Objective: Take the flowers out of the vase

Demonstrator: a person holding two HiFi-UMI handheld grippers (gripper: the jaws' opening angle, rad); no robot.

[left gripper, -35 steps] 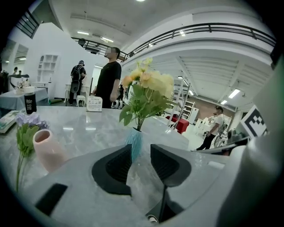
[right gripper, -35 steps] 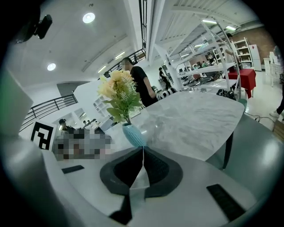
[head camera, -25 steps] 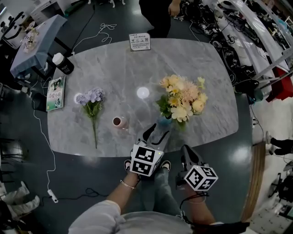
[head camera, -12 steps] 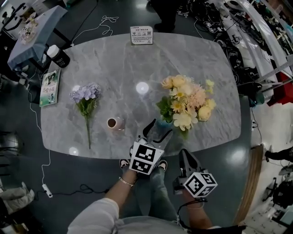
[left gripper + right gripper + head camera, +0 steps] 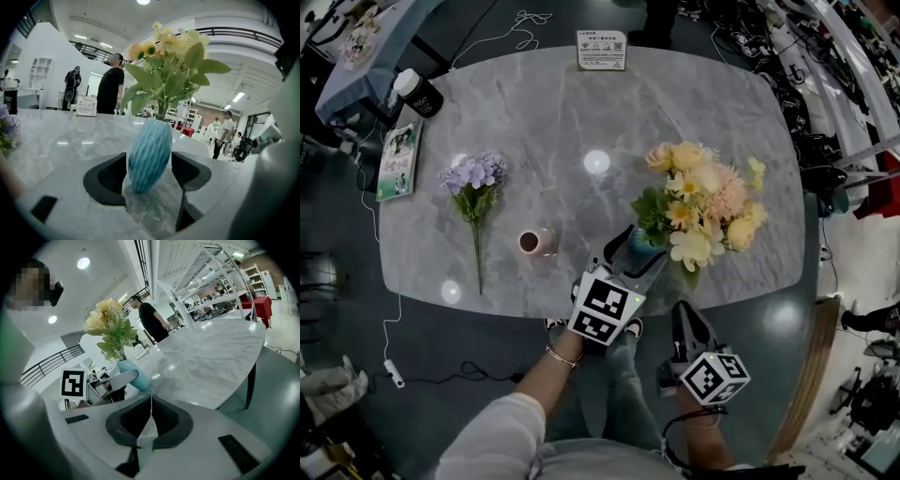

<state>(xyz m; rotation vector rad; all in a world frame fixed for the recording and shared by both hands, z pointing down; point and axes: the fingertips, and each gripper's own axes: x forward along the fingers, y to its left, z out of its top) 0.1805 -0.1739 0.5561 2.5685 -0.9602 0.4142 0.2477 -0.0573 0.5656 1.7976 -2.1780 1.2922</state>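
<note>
Left gripper [image 5: 636, 258], its jaws just opened to full spread, has advanced to straddle the blue vase [image 5: 149, 152] without pressing it. Flowers [image 5: 703, 206] still stand in the vase, near the table's [image 5: 534, 112] front edge; steadying likely follows. Right gripper [image 5: 150, 416]: closed, empty. Print on card [image 5: 602, 50] and book [image 5: 397, 161] is too small to read.

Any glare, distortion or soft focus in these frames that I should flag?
Head view: two bright glare spots on the table, whose edges bow from the wide lens. Left gripper view: the vase is sharp, corners vignetted black. Right gripper view: the flowers are clear against a bright background, corners dark too.
</note>
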